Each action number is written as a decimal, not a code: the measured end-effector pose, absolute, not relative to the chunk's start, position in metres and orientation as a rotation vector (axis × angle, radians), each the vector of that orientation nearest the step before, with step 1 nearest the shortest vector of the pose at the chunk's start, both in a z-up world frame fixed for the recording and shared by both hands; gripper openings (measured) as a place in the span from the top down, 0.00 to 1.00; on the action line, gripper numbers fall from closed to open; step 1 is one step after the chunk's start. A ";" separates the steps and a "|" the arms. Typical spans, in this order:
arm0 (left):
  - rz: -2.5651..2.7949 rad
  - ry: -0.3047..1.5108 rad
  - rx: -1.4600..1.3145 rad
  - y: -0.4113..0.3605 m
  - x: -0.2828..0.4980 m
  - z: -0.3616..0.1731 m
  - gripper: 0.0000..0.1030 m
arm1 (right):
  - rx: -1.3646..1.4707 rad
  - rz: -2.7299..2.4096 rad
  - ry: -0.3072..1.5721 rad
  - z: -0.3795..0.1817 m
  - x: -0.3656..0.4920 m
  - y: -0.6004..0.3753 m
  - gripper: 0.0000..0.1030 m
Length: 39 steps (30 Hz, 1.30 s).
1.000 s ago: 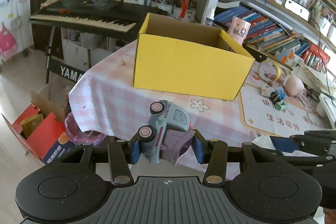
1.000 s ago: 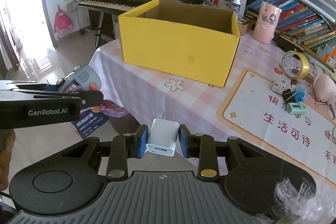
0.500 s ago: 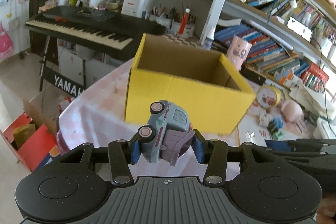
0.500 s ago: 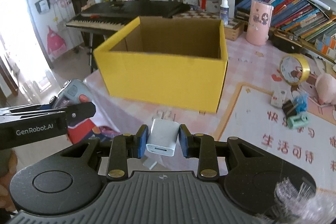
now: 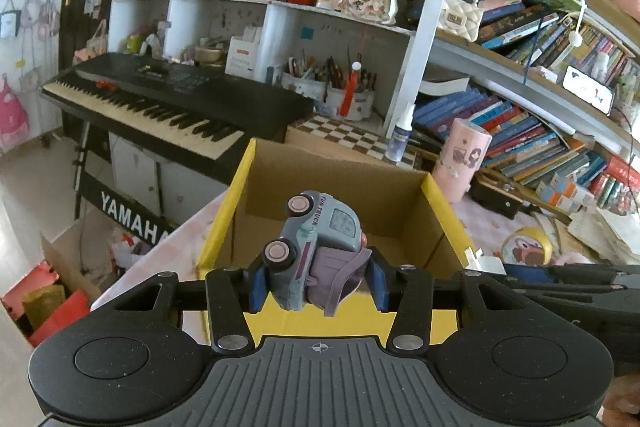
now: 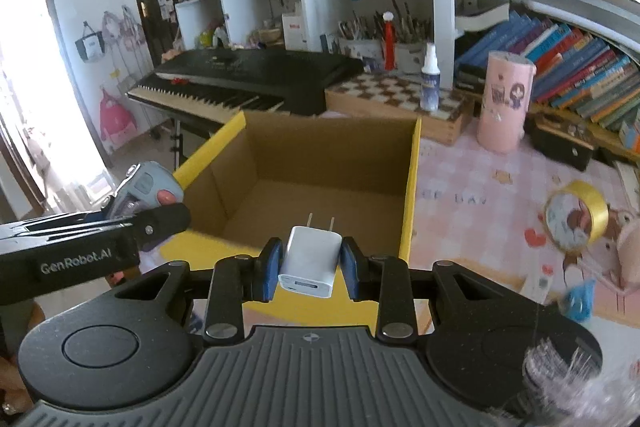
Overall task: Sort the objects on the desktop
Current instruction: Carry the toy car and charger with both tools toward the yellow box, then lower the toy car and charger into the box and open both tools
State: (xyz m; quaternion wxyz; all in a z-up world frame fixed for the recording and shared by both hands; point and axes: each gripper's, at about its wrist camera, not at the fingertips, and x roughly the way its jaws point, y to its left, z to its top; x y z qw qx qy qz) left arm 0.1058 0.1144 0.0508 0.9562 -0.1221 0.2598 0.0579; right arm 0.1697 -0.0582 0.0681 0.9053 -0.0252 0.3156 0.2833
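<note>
Both hands have carried their loads up and forward over the last second: the open yellow cardboard box (image 6: 320,179), which a moment ago showed mostly its outer front wall, now shows its bare brown floor from above in both wrist views.

The left claw (image 5: 316,285) is clamped on a small grey-blue plastic toy truck (image 5: 316,251) with pink wheels, held nose-up and tipped on its side, and it hangs just over the box's near wall. The right claw (image 6: 308,267) is clamped on a white plastic USB wall charger (image 6: 310,261), prongs pointing forward toward the box interior, also at the near wall. In the right wrist view the left claw with the truck sits just beside the box's left front corner.

The box stands on the pink checked tabletop (image 6: 472,187) near its far left corner, well apart from the roll of yellow tape (image 6: 576,219) and the pink cylindrical tin (image 6: 506,103) on the right.

By my reading the carry is almost done. Both things look close to a drop point, and a little more reach before letting go would keep them clear of the near wall.
</note>
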 end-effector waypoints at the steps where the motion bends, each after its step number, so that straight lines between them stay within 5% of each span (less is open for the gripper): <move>1: 0.120 0.529 -0.247 0.113 0.110 0.051 0.55 | -0.056 0.590 0.649 0.069 0.174 -0.059 0.71; 34: 0.157 0.794 -0.130 0.090 0.221 0.000 0.54 | -0.498 0.888 0.731 0.023 0.321 -0.008 0.71; 39: 0.151 0.826 -0.104 0.084 0.228 -0.006 0.54 | -0.612 0.921 0.706 0.019 0.329 0.003 0.78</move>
